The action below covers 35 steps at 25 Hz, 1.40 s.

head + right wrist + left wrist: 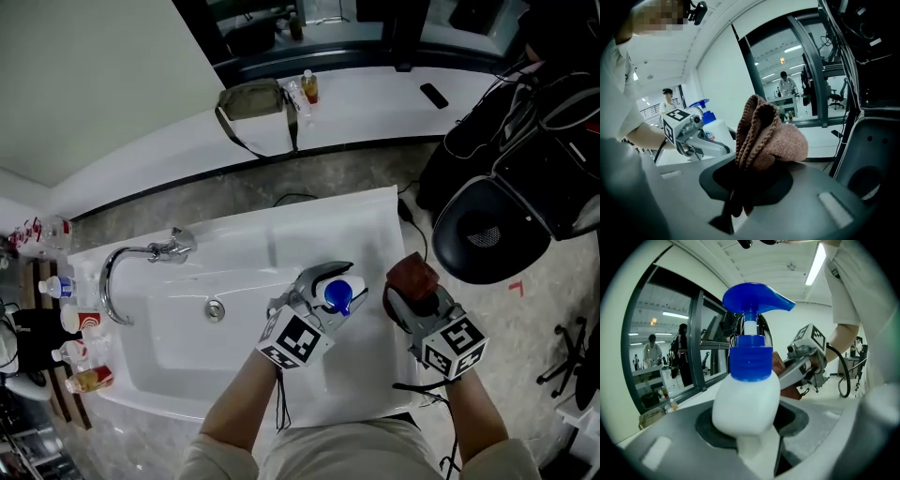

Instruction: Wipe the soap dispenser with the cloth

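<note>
The soap dispenser [338, 295] is a white bottle with a blue pump head [753, 303]. My left gripper [326, 292] is shut on its body [746, 401] and holds it upright over the counter right of the basin. The brown cloth [412, 277] is bunched in my right gripper [413, 292], which is shut on it a short way right of the bottle. In the right gripper view the cloth [765, 138] stands up between the jaws, with the dispenser [708, 127] and left gripper beyond it at the left. Cloth and bottle are apart.
A white sink [178, 349] with a chrome tap [141, 258] lies to the left. Small bottles [73, 352] stand on a shelf at far left. A black office chair [492, 220] is close on the right. A bag [253, 98] lies on the far ledge.
</note>
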Tool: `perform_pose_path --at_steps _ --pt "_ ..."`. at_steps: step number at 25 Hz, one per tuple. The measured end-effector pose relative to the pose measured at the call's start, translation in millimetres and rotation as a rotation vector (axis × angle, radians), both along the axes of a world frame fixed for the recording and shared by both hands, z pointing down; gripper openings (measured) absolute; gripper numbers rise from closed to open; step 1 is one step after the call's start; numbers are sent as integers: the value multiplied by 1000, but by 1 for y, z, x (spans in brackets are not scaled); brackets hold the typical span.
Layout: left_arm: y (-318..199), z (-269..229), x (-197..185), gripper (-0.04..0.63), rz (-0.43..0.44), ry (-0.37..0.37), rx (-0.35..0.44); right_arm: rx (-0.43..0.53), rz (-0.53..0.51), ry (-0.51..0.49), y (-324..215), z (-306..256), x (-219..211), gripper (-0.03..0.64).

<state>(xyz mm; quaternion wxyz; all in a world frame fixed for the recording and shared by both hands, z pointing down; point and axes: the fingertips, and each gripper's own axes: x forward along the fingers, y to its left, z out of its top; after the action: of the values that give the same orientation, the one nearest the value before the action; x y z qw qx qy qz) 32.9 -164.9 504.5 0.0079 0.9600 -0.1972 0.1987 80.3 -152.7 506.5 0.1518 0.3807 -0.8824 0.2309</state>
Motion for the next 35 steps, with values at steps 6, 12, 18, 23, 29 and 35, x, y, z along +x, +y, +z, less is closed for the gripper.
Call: perform_pose_path --at_steps 6,12,18,23,29,35 --pt "3 -71 -7 202 -59 69 -126 -25 -21 65 6 -1 -15 80" --pt "4 -143 -11 202 -70 137 -138 -6 -53 92 8 -18 -49 81" --pt "4 -158 -9 202 -81 143 -156 98 -140 74 13 -58 -91 81" --pt "3 -159 -18 202 -104 162 -157 103 -189 53 23 -66 -109 82" --pt "9 -155 -22 202 -119 179 -152 101 -274 -4 48 -66 -124 81" --pt "9 -149 -19 202 -121 170 -135 130 -410 -51 75 -73 -132 81"
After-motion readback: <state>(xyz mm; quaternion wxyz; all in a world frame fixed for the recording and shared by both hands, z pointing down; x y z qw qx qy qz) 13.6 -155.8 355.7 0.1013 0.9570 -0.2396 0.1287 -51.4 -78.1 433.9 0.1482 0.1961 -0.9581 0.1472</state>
